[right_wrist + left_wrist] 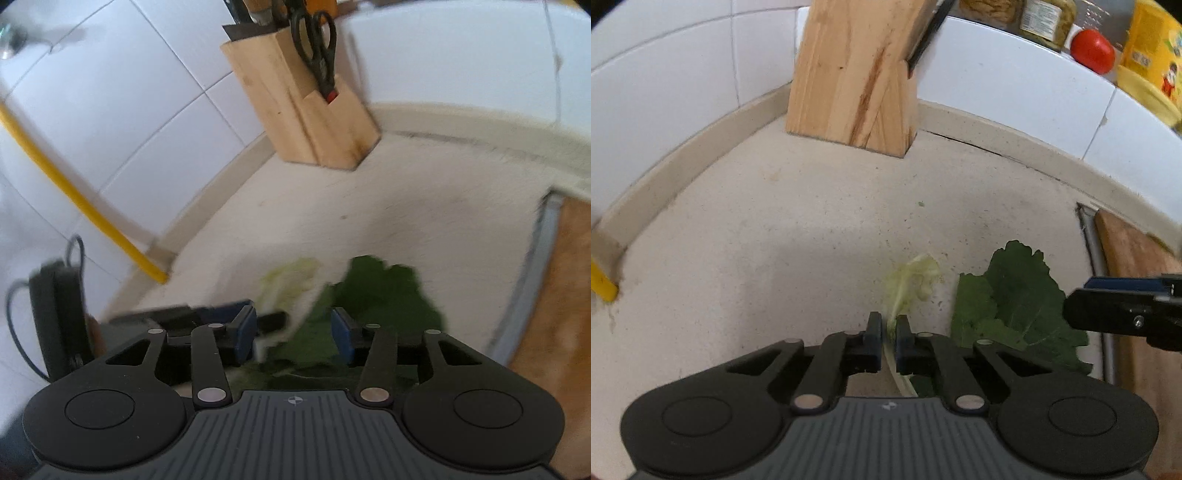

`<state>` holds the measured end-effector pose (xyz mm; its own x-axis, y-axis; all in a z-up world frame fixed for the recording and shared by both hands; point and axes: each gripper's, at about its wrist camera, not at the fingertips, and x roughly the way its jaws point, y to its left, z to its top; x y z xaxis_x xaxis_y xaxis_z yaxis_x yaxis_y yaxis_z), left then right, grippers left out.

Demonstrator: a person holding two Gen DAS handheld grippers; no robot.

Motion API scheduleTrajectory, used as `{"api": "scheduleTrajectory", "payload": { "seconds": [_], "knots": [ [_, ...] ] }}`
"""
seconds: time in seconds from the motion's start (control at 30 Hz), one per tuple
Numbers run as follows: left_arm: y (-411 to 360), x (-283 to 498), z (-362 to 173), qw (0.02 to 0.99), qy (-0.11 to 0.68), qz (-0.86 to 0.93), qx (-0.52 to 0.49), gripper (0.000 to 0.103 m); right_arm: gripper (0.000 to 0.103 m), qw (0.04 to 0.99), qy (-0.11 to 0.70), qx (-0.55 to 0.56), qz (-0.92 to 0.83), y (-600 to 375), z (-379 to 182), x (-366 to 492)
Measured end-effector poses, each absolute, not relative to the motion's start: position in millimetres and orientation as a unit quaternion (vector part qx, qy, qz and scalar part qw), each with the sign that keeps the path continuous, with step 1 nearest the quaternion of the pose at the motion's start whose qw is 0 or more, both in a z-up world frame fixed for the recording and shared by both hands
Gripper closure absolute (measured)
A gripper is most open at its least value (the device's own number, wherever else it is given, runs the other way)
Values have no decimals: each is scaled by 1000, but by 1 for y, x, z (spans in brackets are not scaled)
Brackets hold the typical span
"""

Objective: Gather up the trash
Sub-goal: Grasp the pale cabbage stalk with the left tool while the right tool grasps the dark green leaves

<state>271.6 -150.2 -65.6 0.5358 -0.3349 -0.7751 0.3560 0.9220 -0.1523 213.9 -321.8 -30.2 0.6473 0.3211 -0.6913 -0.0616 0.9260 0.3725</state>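
pale leaf [912,280] is pinched in the left gripper [888,334] jaws, just beside the dark leaf [1015,295]; right gripper [293,332] jaws gape over it.

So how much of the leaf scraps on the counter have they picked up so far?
Just starting, it seems. In hand: the left tool is pinched shut on the stem of the pale leaf. Left to do: the dark green leaf lies on the counter, with the right tool open over it, not gripping. No bin shows in either view, so nothing looks put away yet.
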Motion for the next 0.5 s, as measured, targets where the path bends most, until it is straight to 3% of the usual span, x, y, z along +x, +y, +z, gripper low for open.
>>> {"api": "scheduleTrajectory", "payload": {
  "seconds": [0.37, 0.5],
  "knots": [
    [-56, 235, -45, 887, 429, -158, -68, 101, 48, 872, 439, 181, 120, -328, -40, 202],
    [-34, 217, -42, 889, 425, -145, -86, 102, 36, 870, 455, 142, 127, -307, -39, 191]
  ]
}}
